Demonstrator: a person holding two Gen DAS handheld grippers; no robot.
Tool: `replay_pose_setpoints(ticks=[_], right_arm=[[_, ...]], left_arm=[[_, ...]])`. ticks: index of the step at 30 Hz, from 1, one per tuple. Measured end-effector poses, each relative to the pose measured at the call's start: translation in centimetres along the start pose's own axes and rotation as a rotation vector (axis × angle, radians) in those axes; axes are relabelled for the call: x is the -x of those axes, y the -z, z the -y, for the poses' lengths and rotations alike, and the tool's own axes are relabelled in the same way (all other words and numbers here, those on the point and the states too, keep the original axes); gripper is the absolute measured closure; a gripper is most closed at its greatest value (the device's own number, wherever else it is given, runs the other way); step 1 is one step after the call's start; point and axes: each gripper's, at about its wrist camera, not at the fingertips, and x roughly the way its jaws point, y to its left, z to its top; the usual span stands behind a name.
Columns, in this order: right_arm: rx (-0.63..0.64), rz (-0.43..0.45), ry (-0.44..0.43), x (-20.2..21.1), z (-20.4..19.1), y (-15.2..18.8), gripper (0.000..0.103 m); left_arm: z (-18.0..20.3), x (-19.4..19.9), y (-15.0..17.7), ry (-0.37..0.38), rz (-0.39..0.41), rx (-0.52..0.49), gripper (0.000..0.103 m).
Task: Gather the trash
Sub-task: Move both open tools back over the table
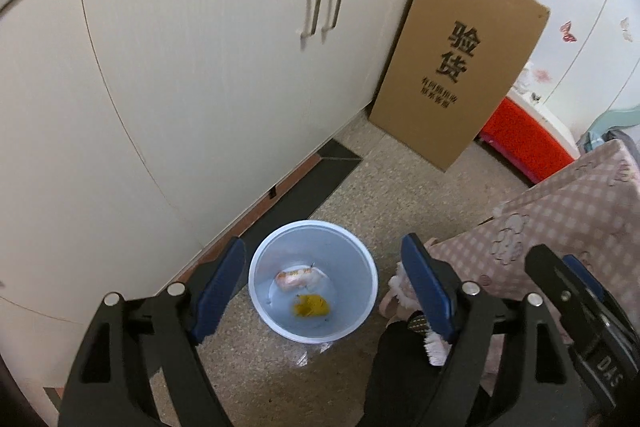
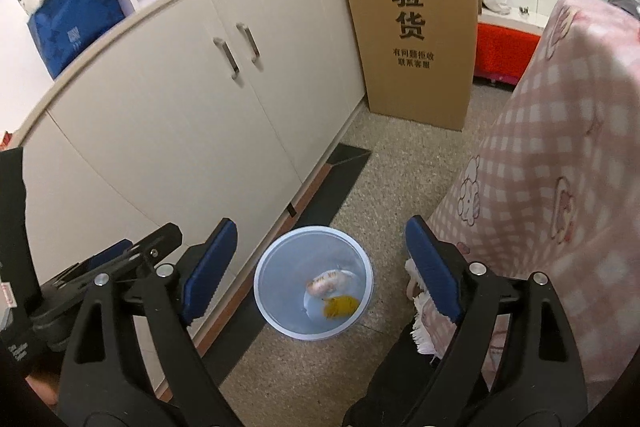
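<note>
A pale blue waste bin (image 1: 352,255) stands on the speckled floor beside the cabinet; it also shows in the right wrist view (image 2: 276,259). Inside it lie a pink-white wrapper (image 1: 298,277) (image 2: 326,283) and a yellow scrap (image 1: 312,307) (image 2: 340,307). My left gripper (image 1: 324,291) is open and empty, held above the bin. My right gripper (image 2: 318,267) is open and empty, also above the bin. The right gripper shows at the right edge of the left wrist view (image 1: 576,291); the left gripper shows at the left edge of the right wrist view (image 2: 120,259).
A long cream cabinet (image 1: 180,87) (image 2: 180,131) runs along the left. A flat cardboard box (image 1: 460,63) (image 2: 412,23) leans at its far end. A pink checked cloth (image 1: 560,227) (image 2: 560,167) hangs at the right. A red crate (image 1: 520,143) (image 2: 504,51) sits behind.
</note>
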Motion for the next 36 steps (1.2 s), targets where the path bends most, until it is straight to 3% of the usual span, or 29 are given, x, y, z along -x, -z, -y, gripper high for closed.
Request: replay_pose_setpoints(ticks=[10, 19, 27, 36], right_arm=[[-0.027, 0.155, -0.027, 8.9, 0.9, -1.9, 0.017], [-0.131, 0.281, 0.080, 17.9, 7.4, -3.1, 0.017], [-0.283, 0.332, 0.263, 24.1, 18.0, -2.0, 0.017], [-0.439, 0.333, 0.332, 27.3, 27.3, 0.5, 0.017]], left_arm=[[3.9, 9.0, -0.7, 0.101, 0.154, -0.045, 0.024], [13.2, 14.8, 0.0, 0.233, 0.241, -0.198, 0.023], [25.4, 15.2, 1.8, 0.415, 0.192, -0.390, 0.022], [35.7, 13.2, 4.8, 0.483, 0.143, -0.565, 0.022]])
